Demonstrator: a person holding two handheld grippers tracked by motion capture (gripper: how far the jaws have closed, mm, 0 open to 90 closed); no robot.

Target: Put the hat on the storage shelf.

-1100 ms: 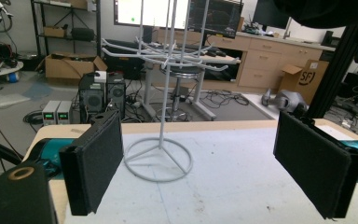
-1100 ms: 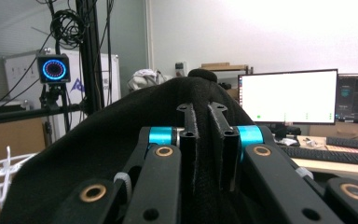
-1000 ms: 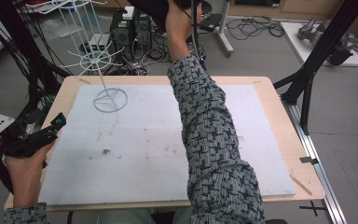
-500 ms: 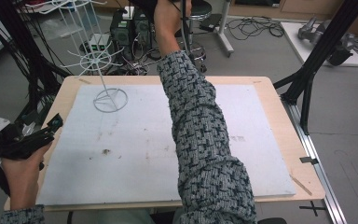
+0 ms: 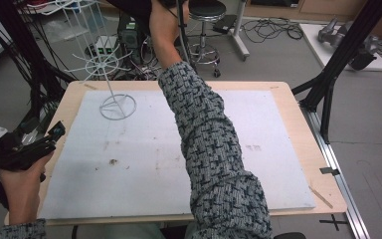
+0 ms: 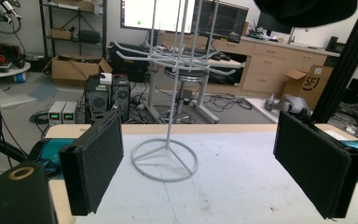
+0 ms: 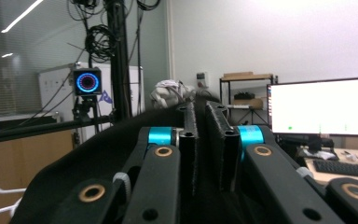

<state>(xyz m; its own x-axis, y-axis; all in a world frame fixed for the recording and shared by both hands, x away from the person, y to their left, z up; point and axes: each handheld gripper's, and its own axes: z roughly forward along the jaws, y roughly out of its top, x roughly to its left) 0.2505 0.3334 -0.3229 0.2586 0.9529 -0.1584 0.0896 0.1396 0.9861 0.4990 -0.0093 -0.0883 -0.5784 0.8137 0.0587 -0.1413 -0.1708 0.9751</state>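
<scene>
A white wire display stand with hook arms rises from the far left of the white mat; it also stands straight ahead of my left gripper. My left gripper rests at the table's left edge, held low, its jaws wide apart and empty. My right arm reaches up beyond the table's far edge. There my right gripper has its jaws pressed together on a black cap. The cap shows dark at the top edge and hangs high above the stand.
The mat covers a wooden table. A black frame post stands at the far right corner. Behind the table are a stool, power supplies, cables and boxes on the floor.
My right arm has swung left and reached farther up and back with the cap. The left gripper has barely shifted.
</scene>
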